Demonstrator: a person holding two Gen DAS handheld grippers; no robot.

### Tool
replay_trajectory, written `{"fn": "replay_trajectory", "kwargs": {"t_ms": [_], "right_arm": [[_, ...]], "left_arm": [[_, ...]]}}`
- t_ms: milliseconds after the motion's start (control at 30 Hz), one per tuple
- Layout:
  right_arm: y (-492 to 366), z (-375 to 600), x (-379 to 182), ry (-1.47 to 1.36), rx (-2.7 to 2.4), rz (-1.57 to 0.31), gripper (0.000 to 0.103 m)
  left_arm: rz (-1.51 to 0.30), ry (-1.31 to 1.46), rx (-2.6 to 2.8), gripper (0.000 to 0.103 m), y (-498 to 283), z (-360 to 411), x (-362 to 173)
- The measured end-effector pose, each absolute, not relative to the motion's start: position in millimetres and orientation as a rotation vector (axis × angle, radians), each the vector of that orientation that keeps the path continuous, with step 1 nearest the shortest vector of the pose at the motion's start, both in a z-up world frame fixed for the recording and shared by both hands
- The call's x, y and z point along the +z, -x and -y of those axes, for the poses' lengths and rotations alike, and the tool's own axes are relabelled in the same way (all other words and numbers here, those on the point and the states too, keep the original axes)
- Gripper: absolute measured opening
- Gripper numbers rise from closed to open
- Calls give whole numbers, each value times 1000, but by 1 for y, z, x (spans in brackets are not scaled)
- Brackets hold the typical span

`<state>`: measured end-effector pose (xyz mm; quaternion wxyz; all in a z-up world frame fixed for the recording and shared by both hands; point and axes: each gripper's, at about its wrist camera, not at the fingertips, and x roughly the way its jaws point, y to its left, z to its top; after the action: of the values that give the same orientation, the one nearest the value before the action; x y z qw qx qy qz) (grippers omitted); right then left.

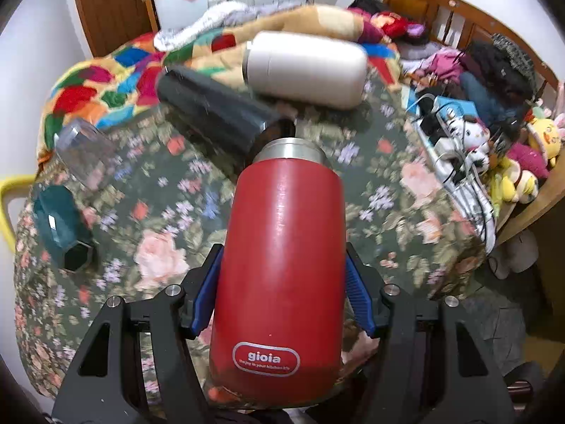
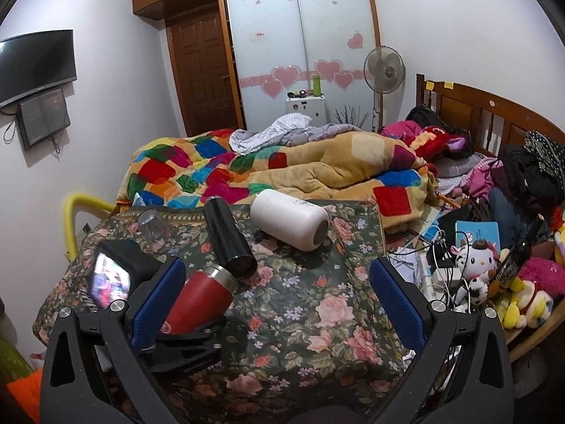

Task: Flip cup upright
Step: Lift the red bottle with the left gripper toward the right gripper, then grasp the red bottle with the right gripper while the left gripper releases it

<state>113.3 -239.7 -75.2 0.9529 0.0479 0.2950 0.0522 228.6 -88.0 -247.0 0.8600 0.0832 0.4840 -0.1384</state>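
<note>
Left wrist view: the left gripper (image 1: 284, 293) holds the red cup (image 1: 282, 265) between its blue fingers (image 1: 208, 289), steel rim pointing away over the floral surface (image 1: 176, 219). Ahead lie a black tumbler (image 1: 215, 109) and a white bottle (image 1: 307, 69), both on their sides. A clear glass (image 1: 84, 152) and a teal cup (image 1: 63, 228) sit at the left.

Right wrist view: the right gripper (image 2: 279, 295) hangs over the surface with fingers (image 2: 397, 298) wide apart, holding nothing. The red cup (image 2: 203, 298) tilts at lower left, its rim touching or just beside the black tumbler (image 2: 229, 236); the white bottle (image 2: 291, 219) lies beyond.
</note>
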Motion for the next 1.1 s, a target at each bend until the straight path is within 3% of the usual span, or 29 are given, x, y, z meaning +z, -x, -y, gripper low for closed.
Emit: {"fn": "replay_trajectory", "kwargs": {"t_ms": [133,467,700,1100], "right_arm": [[-116,242,-82,-96,93,-623,103],[-126,244,-98,-110,89,-696,103],[-127,236,-94,-94,92,-701,103],[-142,193,-112,-59,132,-757,103]], "left_arm": [[-1070,-165,-270,63,-240,85,-270],[-1067,-188,-296,63,-240,85,-270],[-959,-165,-311,64,-214,69,-226],[-756,-52,-103,67,-173,-36,-149]]}}
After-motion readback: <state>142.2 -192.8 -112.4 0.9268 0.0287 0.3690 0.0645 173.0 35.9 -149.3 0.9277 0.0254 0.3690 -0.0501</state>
